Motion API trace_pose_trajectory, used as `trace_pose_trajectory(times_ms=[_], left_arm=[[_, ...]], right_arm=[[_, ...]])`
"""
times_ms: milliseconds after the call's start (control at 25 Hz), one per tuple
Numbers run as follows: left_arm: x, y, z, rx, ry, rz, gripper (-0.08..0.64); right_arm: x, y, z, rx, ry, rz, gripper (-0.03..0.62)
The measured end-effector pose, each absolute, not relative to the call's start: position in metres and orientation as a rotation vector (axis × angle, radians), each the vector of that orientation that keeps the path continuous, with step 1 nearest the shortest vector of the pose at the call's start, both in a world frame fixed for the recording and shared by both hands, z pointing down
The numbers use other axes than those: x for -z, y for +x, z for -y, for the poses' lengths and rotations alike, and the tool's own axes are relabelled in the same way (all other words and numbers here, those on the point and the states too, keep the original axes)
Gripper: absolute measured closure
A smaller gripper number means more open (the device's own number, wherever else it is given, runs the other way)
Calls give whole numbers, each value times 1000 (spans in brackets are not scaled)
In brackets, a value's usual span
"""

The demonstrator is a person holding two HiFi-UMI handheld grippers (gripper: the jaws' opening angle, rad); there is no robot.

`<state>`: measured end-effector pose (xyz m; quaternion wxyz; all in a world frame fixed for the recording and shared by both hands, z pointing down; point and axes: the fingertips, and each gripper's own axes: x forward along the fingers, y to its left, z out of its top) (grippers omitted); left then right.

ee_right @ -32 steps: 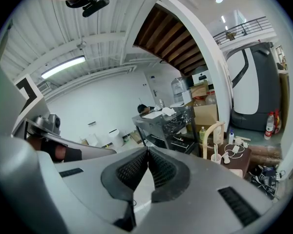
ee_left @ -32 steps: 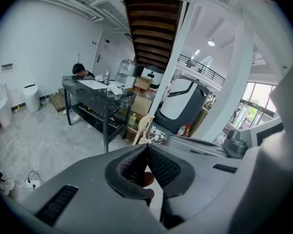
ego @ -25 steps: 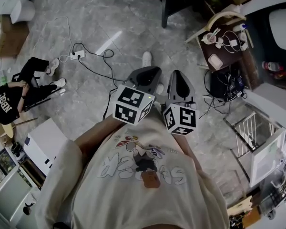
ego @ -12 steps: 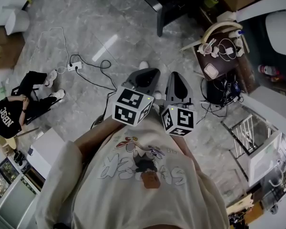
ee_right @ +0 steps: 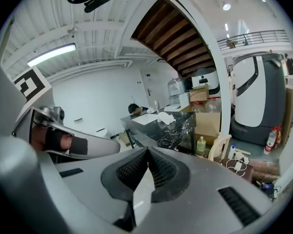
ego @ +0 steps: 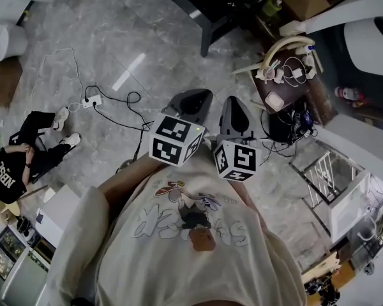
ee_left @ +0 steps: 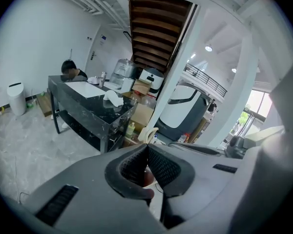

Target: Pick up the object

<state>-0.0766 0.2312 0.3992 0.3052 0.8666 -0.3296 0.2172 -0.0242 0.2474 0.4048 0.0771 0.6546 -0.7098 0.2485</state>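
Observation:
I hold both grippers close in front of my chest, pointing forward over the grey marble floor. The left gripper [ego: 193, 102] with its marker cube is shut, its ribbed pads meeting with nothing between them [ee_left: 147, 152]. Right beside it, the right gripper [ego: 237, 112] is shut and empty as well [ee_right: 147, 155]. Ahead stands a black marble table [ee_left: 83, 104] [ee_right: 178, 128] with a crumpled white cloth [ee_left: 112, 99] on top. Neither gripper touches any object.
A power strip with black cable [ego: 92, 99] lies on the floor at the left. A seated person [ego: 13, 167] is at the far left. A small brown side table [ego: 287, 75] with chargers and a green bottle [ee_right: 201, 145] stand at the right. A large white machine [ee_right: 259, 96] is beyond.
The view has advanced toward the black table: floor, cable and seated person slid down the picture. Both grippers kept their place in front of my chest, still shut.

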Motion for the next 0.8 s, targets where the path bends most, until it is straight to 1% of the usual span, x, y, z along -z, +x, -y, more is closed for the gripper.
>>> trace_pose_trajectory(times_ms=[280, 520, 800], left_arm=[[-394, -100, -196, -525, 2300, 838, 546], [-396, -136, -166, -456, 2245, 853, 546], [-394, -155, -155, -374, 2187, 842, 546]], right_arm=[[-400, -48, -214, -678, 1968, 2107, 574], [-397, -73, -190, -619, 1962, 2094, 574], [-391, -80, -186, -579, 1935, 2034, 574]])
